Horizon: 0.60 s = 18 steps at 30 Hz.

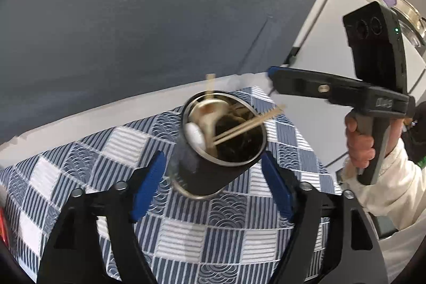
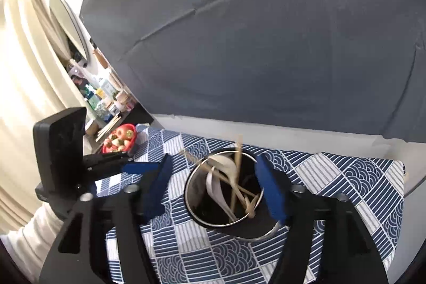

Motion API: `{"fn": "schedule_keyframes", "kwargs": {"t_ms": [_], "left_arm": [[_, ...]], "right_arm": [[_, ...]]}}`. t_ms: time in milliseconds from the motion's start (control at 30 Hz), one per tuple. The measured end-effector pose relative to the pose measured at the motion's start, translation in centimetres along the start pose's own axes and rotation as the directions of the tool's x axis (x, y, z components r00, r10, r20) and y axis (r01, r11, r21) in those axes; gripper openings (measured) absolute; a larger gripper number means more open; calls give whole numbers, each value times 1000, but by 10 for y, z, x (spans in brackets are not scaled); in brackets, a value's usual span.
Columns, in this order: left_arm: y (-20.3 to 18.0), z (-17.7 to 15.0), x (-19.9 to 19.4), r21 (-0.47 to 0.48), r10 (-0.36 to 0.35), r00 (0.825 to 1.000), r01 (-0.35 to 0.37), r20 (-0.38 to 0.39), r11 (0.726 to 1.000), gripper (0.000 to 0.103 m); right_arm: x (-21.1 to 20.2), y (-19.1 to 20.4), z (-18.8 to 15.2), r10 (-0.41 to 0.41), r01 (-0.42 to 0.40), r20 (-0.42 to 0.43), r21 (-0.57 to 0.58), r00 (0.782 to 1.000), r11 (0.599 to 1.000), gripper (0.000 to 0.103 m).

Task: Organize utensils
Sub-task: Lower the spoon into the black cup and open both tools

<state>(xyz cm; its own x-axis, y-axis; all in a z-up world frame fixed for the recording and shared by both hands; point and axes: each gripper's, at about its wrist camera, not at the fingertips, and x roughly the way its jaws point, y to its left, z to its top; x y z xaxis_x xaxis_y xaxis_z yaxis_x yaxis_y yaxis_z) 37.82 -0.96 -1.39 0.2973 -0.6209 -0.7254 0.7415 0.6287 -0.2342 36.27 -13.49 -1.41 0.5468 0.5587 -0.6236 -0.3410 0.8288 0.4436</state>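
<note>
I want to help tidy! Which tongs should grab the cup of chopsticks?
Probably left: the cup sits centred between the open left tongs; the right tongs are off-centre.

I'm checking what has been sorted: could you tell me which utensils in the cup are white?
The spoons in the cup are white; the chopsticks are thin tan wooden sticks.

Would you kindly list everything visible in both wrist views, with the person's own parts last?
utensil holder: one, black with a metal rim, on the tablecloth between both tools' fingers
chopsticks: several, pale wood, in the holder
spoons: at least two, white, in the holder
tablecloth: one, blue and white patchwork, over the table
fruit bowl: one, red, far left table edge
backdrop: one, grey, behind the table
left tool: open, empty
right tool: open, empty
right hand: gripping the right tool's handle
</note>
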Motion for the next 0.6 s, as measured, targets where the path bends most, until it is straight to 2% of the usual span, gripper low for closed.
{"fn": "schedule_keyframes", "kwargs": {"t_ms": [33,100,167,200,233,333,600], "left_arm": [[3,-3,-3,-6,13,1000,-13,1,1000,81],[8,-10,-8,-23,34,999,-34,-6,999,86],[13,-17,-12,-43,56,998,-56,-6,997,88],[17,-21,-13,-56,62,998,-62,-9,996,95],[19,-24,-16,-71,64,998,-64,-6,995,97],[27,-40,-24,-112,51,999,-51,1,992,97],[35,-83,-35,-154,99,995,-100,-19,983,97]], "right_arm": [[-2,1,-1,-7,7,7,-4,1000,1000,78],[-5,6,-2,-17,17,15,-15,1000,1000,82],[-6,12,-3,-30,31,13,-26,999,999,85],[-7,15,-4,-48,48,15,-40,999,998,85],[-8,18,-6,-64,65,18,-49,998,997,86],[-7,24,-11,-76,76,-10,-63,997,995,87],[-14,40,-36,-140,134,-48,-96,989,986,90]]}}
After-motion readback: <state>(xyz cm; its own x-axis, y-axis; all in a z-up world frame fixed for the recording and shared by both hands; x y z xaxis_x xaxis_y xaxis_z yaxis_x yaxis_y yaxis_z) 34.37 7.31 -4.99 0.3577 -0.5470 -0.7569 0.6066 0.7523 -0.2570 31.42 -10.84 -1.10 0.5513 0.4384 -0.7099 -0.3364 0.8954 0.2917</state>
